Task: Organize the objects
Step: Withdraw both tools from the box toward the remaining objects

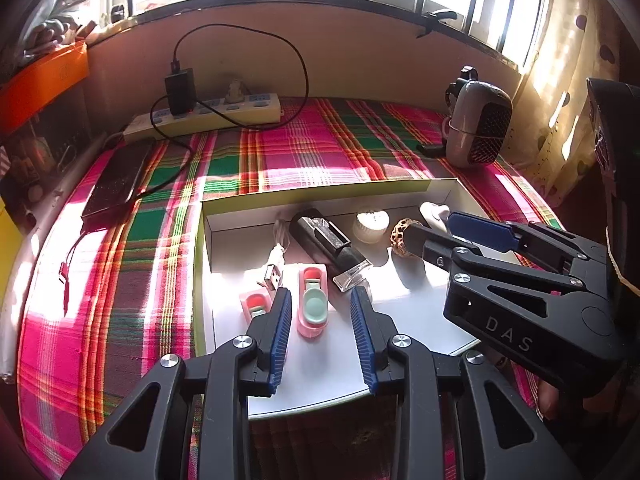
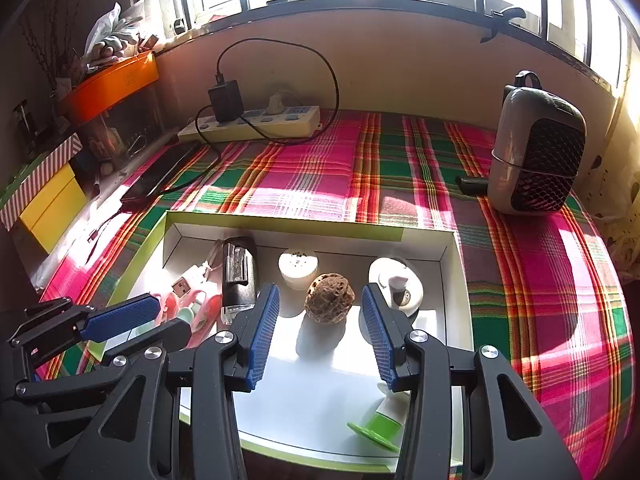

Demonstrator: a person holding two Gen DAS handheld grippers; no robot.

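Observation:
A shallow white box [image 1: 320,197] [image 2: 280,227] with a green rim lies on the plaid cloth. It holds two pink clips [image 1: 312,308], a USB cable [image 1: 275,272], a black lighter-like device [image 1: 326,240] [image 2: 239,272], a white round cap [image 1: 371,225] [image 2: 298,268], a brown walnut [image 2: 329,298] [image 1: 400,236], a white round holder [image 2: 396,285] and a green-capped tube [image 2: 380,420]. My left gripper [image 1: 320,300] [image 2: 174,317] hovers open above one pink clip, its pads clear of it. My right gripper [image 2: 320,294] [image 1: 430,227] is open around the walnut without touching it.
A power strip [image 2: 252,126] with a black charger [image 2: 226,100] and cable sits by the back wall. A dark phone [image 1: 116,180] lies at the left. A grey heater [image 2: 536,152] stands at the right. Orange [image 2: 112,86] and yellow [image 2: 52,206] boxes line the left edge.

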